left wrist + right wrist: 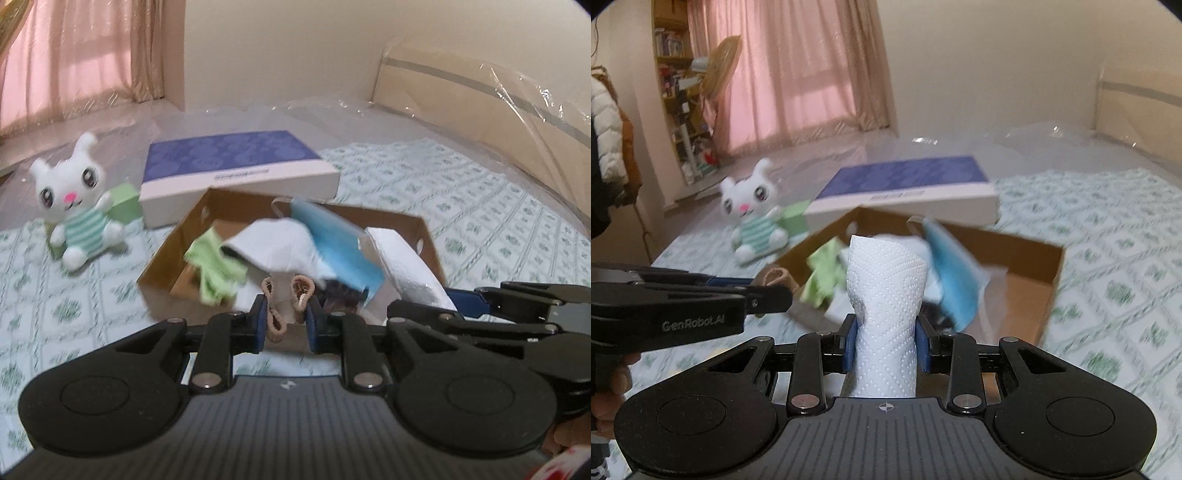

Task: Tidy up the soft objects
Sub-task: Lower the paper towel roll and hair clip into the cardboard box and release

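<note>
My left gripper (286,321) is shut on a tan looped hair tie (274,315), held just above the near edge of an open cardboard box (173,240). In the right wrist view that left gripper (783,291) comes in from the left with the tan hair tie (775,277) at its tip. My right gripper (886,339) is shut on a white embossed paper towel roll (886,288), upright over the cardboard box (1015,240). The box holds a green cloth (214,266), a white cloth (280,243) and a blue face mask (340,243).
A white bunny plush (77,206) in a striped green shirt sits left of the box, against a green block (125,203). A flat box with a blue patterned lid (236,166) lies behind. All rest on a green-patterned sheet (480,206); clear plastic covers the headboard (461,92).
</note>
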A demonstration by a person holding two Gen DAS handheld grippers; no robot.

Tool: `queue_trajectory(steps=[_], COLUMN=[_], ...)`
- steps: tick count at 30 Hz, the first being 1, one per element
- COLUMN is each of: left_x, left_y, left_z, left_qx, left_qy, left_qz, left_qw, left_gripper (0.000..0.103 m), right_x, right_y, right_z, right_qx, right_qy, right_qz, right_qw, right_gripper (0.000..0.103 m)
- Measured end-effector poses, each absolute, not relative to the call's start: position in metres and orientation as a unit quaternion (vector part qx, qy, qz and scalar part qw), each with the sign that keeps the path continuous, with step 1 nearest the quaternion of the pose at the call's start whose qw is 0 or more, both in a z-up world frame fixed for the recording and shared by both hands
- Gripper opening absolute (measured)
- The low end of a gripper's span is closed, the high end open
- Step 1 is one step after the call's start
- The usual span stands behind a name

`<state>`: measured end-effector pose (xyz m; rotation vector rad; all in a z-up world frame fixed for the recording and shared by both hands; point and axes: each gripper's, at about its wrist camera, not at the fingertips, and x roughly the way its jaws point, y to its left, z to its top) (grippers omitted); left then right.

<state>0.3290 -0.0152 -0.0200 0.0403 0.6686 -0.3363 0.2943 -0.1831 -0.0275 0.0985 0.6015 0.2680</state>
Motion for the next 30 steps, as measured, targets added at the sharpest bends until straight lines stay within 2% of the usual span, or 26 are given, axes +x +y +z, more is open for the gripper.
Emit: queue_trajectory(steps=[9, 20, 23, 25, 27, 28, 30], left_x=[0.373, 0.420, 0.430, 0.432, 0.430, 0.429, 0.425], left_y=[-0.057, -0.083, -0.085, -0.083, -0.079, -0.076, -0.072], left_z=[-0.020, -0.060, -0.071, -0.076, -0.077, -0.078, -0.078], left_qx=[0.016, 0.017, 0.021, 0.018, 0.018, 0.017, 0.018], left_qy=[0.329, 0.363, 0.377, 0.386, 0.385, 0.386, 0.386], left_qz=[-0.187, -0.188, -0.184, -0.178, -0.176, -0.177, -0.177], left_qw=[0.926, 0.912, 0.908, 0.905, 0.906, 0.905, 0.905], left_gripper=[0.019, 0.019, 0.026, 0.029, 0.034, 0.039, 0.043], right_x=[0.335, 0.368, 0.376, 0.381, 0.382, 0.381, 0.378], right_y=[-0.216, -0.238, -0.238, -0.239, -0.242, -0.243, -0.247], right_z=[-0.024, -0.052, -0.060, -0.065, -0.068, -0.068, -0.069], right_qx=[0.051, 0.079, 0.081, 0.084, 0.087, 0.087, 0.089], right_qy=[0.288, 0.322, 0.333, 0.344, 0.353, 0.354, 0.354], right_qz=[0.108, 0.078, 0.073, 0.073, 0.072, 0.073, 0.079], right_qw=[0.950, 0.940, 0.937, 0.932, 0.929, 0.928, 0.928], right_gripper=[0.033, 0.033, 0.033, 0.038, 0.053, 0.055, 0.057])
